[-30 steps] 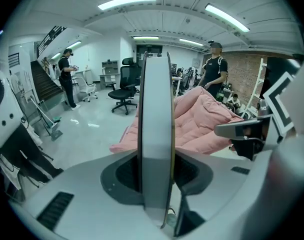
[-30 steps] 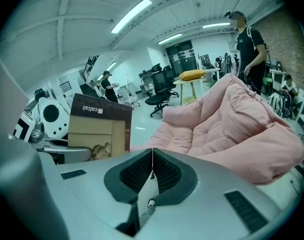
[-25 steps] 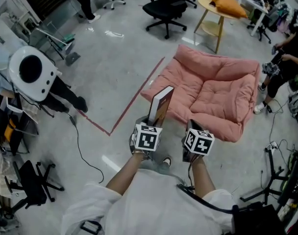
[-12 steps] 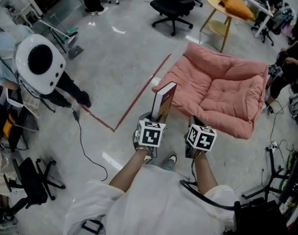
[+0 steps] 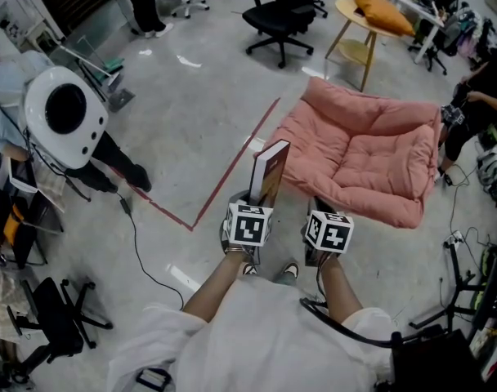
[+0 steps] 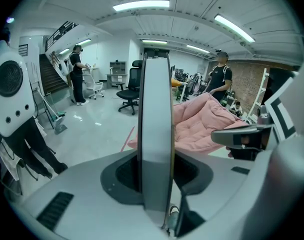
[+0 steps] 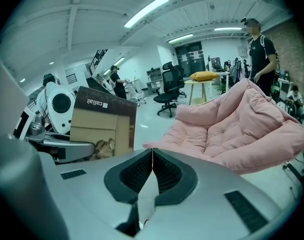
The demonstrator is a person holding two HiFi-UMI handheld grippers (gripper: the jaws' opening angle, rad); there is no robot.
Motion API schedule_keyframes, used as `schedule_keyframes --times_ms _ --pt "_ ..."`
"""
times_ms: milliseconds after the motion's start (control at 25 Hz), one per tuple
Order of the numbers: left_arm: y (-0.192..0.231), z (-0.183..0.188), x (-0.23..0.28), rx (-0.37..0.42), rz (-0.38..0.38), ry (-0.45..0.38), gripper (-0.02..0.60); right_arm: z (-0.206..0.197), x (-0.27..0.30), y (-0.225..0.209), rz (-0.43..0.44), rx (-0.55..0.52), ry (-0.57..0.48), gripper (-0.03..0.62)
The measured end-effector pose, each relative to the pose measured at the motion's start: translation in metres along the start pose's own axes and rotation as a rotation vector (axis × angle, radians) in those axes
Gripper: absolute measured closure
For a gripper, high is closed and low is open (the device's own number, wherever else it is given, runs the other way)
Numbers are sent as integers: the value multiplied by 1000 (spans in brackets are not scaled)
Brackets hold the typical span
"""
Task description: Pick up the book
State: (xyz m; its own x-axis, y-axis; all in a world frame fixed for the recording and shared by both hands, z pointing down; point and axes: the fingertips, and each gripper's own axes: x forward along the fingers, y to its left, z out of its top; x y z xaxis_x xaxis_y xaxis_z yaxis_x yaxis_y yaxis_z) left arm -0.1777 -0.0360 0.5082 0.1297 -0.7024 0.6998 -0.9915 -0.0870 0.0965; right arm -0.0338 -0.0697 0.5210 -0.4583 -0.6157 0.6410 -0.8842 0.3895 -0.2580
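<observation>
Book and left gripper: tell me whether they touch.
Touching. In the left gripper view the book stands edge-on between the jaws of the left gripper, with the pads pressed against both covers.

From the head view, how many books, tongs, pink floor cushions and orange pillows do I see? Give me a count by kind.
book: 1
tongs: 2 (left tongs, right tongs)
pink floor cushion: 1
orange pillow: 1
Total: 5

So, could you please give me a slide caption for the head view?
Left gripper holds a book upright beside the shut, empty right gripper, near a pink cushion seat.
</observation>
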Motion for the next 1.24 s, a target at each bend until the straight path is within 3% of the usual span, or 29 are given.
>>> schedule_keyframes --times_ms 320,1240 --pt "-3 1 -2 -5 1 1 436 3 -7 -5 -12 -50 0 565" --pt "-21 -11 -1 -10 0 12 436 -11 -18 -17 3 -28 22 565"
